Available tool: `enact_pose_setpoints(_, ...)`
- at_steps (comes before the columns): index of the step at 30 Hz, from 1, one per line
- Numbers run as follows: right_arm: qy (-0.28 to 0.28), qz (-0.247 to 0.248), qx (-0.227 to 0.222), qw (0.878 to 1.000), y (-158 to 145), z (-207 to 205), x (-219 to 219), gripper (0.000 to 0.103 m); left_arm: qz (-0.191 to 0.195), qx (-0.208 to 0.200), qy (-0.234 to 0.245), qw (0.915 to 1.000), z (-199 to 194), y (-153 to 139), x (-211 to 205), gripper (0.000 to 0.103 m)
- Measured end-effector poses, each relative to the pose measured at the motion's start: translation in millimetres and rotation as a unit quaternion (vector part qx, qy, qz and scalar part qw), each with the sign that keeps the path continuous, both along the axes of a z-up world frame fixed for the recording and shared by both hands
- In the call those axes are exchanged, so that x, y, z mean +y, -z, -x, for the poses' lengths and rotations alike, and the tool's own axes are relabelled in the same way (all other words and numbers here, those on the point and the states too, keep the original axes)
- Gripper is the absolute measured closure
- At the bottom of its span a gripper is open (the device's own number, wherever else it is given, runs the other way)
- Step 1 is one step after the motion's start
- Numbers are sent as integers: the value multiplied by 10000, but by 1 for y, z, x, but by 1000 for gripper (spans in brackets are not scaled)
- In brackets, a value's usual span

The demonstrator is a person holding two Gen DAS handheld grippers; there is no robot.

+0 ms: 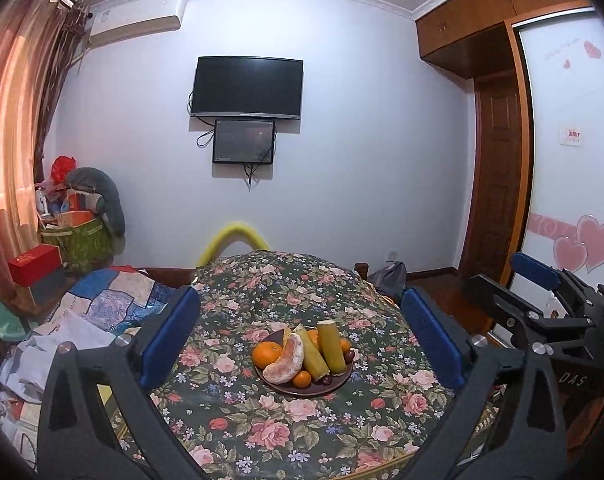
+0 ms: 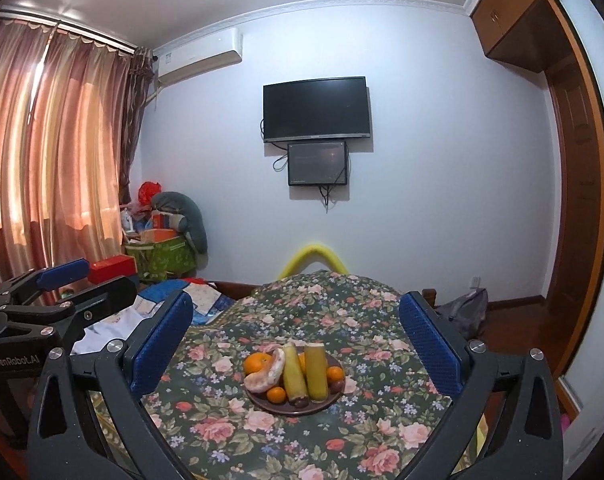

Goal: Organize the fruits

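A brown plate (image 1: 302,393) (image 2: 294,412) stands on the flowered tablecloth, a little way ahead of both grippers. On it lie a large orange (image 1: 266,354) (image 2: 256,362), a peeled pomelo wedge (image 1: 286,365) (image 2: 266,376), two yellow-green cane pieces (image 1: 331,346) (image 2: 315,372), small oranges and some dark little fruits. My left gripper (image 1: 300,296) is open wide, nothing between its blue pads. My right gripper (image 2: 296,300) is open wide and holds nothing. Each gripper shows at the edge of the other's view: the right gripper (image 1: 541,280) and the left gripper (image 2: 62,280).
The table (image 1: 282,436) is covered by a dark floral cloth. A yellow curved chair back (image 1: 234,236) rises behind its far edge. A cluttered bed (image 1: 102,304) and piled boxes lie to the left. A wardrobe (image 1: 561,160) and door stand to the right.
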State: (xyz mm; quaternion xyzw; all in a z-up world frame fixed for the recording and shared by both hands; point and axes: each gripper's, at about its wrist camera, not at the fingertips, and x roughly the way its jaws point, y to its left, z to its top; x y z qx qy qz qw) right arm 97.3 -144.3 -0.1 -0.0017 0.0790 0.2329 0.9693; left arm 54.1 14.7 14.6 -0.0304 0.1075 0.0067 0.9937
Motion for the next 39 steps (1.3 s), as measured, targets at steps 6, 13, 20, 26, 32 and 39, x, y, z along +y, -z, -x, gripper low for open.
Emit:
enact_pose_setpoints(6,18,-33,10,10000,0,2,-4,0,-26,-17,5,10000,1,-1,-2,0)
enact_pose_setpoints(13,26,-99,23,9999,-2,4,-6,0,2,-15,27,10000,2,-1,-2,0)
enact_pose_setpoints(20,63,-147,10,9999,-4,6,-9,0,38,16,86,10000,1,-2,-1,0)
enact_pose_setpoints(26,75,-192,17,9998,-6,5,-11,0,42,8,91,9999,2,-2,-1,0)
enact_pose_setpoints(32,103,-259,31,9996,-8,5,-14,0,15,-4,101,9999,3,-3,-2,0)
enact_pose_setpoints(39,107,-285,39,9995,-8,5,-14,0,34,5,101,9999,3,-3,-2,0)
